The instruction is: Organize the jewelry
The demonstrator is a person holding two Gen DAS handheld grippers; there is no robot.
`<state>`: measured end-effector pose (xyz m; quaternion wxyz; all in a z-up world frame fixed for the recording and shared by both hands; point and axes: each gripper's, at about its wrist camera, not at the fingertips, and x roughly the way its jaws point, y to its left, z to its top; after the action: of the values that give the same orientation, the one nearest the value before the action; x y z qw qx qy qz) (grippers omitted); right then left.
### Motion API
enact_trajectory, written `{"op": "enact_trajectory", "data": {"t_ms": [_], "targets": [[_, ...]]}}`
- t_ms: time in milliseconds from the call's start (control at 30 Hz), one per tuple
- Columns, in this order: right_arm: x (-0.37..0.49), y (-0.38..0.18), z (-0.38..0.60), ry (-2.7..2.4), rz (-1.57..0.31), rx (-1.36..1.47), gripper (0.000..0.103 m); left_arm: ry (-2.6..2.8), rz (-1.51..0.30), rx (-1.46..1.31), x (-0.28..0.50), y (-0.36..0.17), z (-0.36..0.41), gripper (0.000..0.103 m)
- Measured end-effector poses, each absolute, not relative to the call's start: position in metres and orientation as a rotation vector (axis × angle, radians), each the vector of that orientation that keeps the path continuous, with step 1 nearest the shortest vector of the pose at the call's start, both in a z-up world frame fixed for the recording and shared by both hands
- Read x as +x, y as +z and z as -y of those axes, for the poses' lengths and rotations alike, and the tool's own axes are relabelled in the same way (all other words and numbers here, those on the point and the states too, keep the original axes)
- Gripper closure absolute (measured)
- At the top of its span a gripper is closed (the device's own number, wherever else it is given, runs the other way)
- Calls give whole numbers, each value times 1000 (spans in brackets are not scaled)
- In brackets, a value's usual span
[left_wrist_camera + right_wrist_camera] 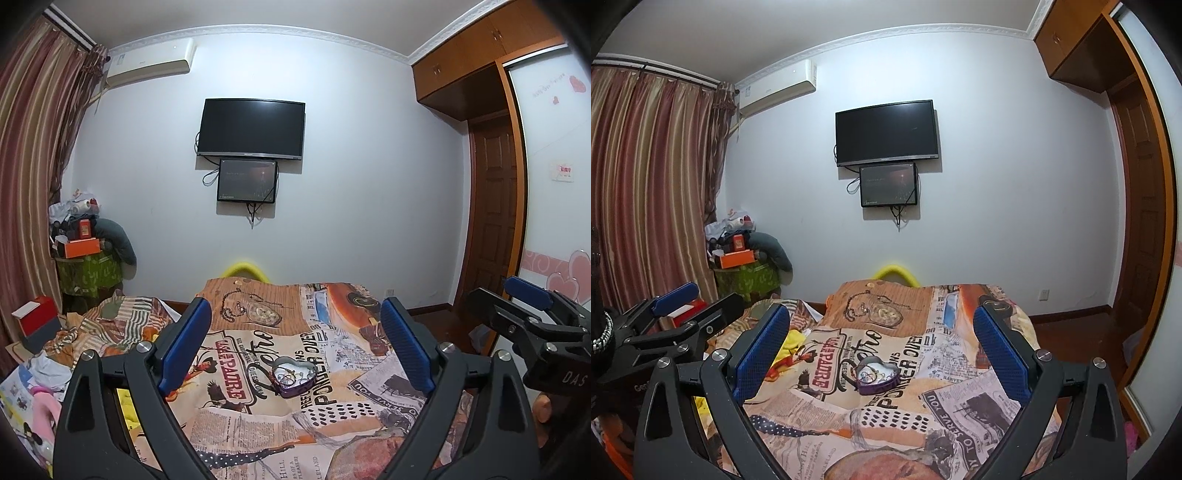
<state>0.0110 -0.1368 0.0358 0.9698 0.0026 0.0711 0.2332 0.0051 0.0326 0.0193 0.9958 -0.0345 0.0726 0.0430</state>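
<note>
The heart-shaped tin (pixel 293 376), holding small jewelry pieces, sits on the printed bedspread (pixel 258 424) ahead of both your tools. Your left gripper (pixel 295 343) and right gripper (pixel 882 354) hover above, fingers spread, grasping nothing.

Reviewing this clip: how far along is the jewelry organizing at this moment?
Done: small jewelry pieces lie in the heart-shaped tin. In hand: nothing; left tool and right tool are open. Left: necklaces lie on the bedspread beyond the tin.
</note>
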Motion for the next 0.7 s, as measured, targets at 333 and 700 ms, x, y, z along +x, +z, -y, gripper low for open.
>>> {"op": "enact_trajectory", "data": {"t_ms": [333,700], "targets": [[13,37,140,470,-159,9,4,100,-158,-85,10,17,-36,8],[13,37,140,459,-161,3,4,95,-172,-80,14,14,-35,8]]}}
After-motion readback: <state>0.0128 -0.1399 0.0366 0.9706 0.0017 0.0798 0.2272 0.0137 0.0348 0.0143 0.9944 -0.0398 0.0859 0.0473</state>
